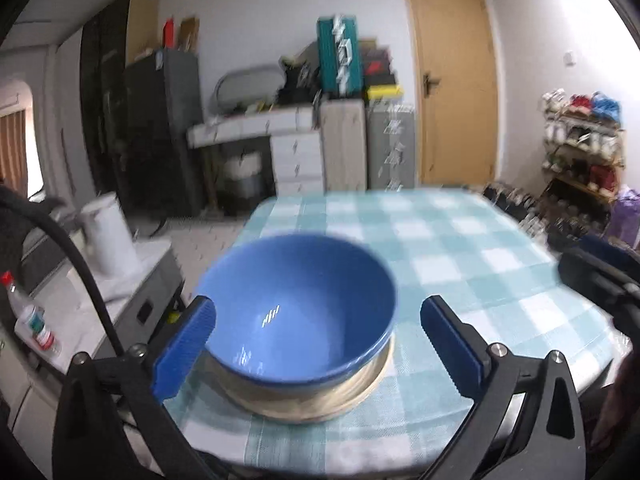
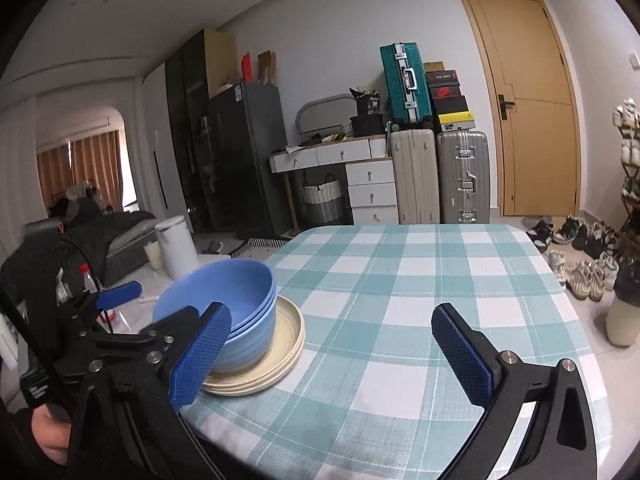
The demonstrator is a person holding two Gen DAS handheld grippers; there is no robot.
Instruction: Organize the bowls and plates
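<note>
Blue bowls [image 2: 236, 312] nested on the cream plates [image 2: 280, 356] at near-left table [image 2: 400, 280] edge, consolidating the stack; left gripper [image 1: 316, 344] and right gripper [image 2: 332, 352] jaws both wide, empty.

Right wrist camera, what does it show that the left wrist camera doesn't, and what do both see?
Only the right wrist view shows the blue bowls as a nested stack, on stacked cream plates, with the left gripper beside them. Only the left wrist view looks into the top bowl, which is empty, between its own open fingers. Both show the checked tablecloth and both grippers open.
</note>
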